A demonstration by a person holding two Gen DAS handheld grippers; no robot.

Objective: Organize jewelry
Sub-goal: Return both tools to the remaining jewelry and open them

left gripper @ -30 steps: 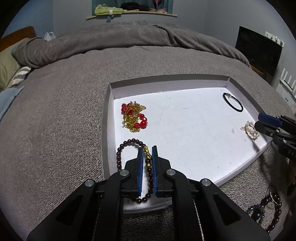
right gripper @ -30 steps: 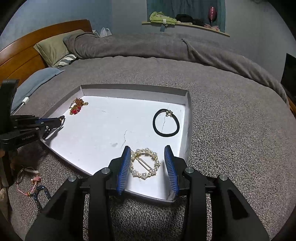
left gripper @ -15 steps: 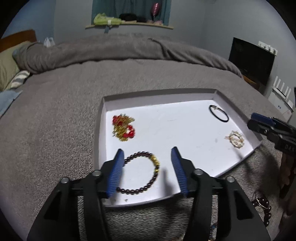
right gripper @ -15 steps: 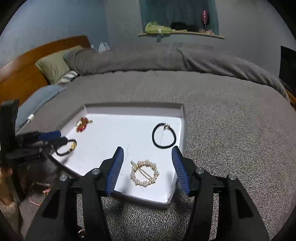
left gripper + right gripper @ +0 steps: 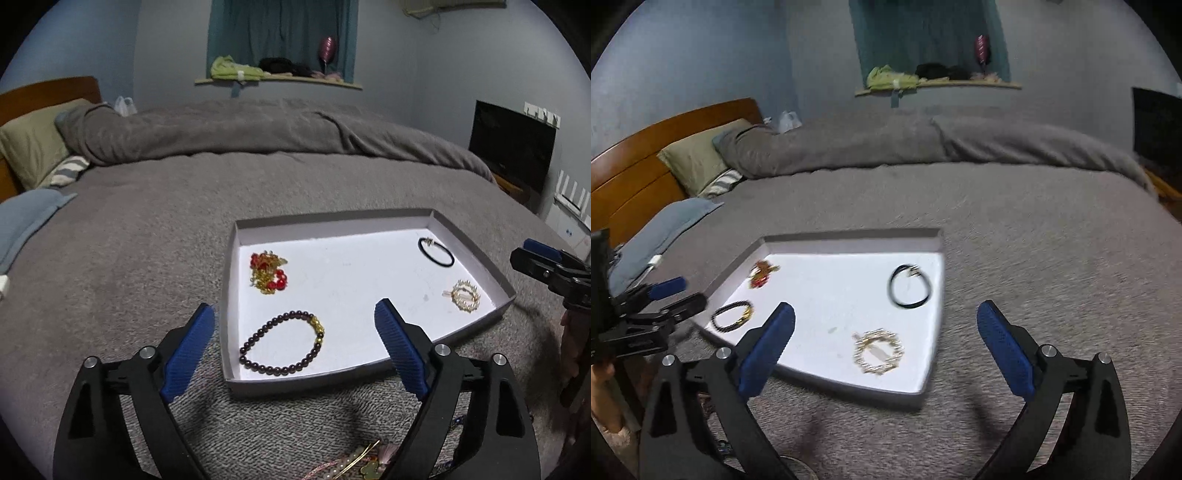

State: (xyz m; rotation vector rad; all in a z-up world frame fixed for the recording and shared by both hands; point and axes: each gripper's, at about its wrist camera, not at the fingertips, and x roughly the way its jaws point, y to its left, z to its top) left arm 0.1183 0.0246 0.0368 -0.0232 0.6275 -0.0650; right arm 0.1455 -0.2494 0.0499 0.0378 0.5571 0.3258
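Left hand-held gripper (image 5: 293, 345): I've just opened it wide; holds nothing.
Bracelet (image 5: 282, 343): flat in tray (image 5: 231, 295), near-left corner, long axis running left-right, gold bead right.
Brooch (image 5: 879, 350): tray's near-right.
Right hand-held gripper (image 5: 886, 349): just opened wide, empty.

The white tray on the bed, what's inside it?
Four things lie in the white tray: a dark bead bracelet, a red and gold chain pile, a black hair tie and a pearl ring clip. Nothing covers them.
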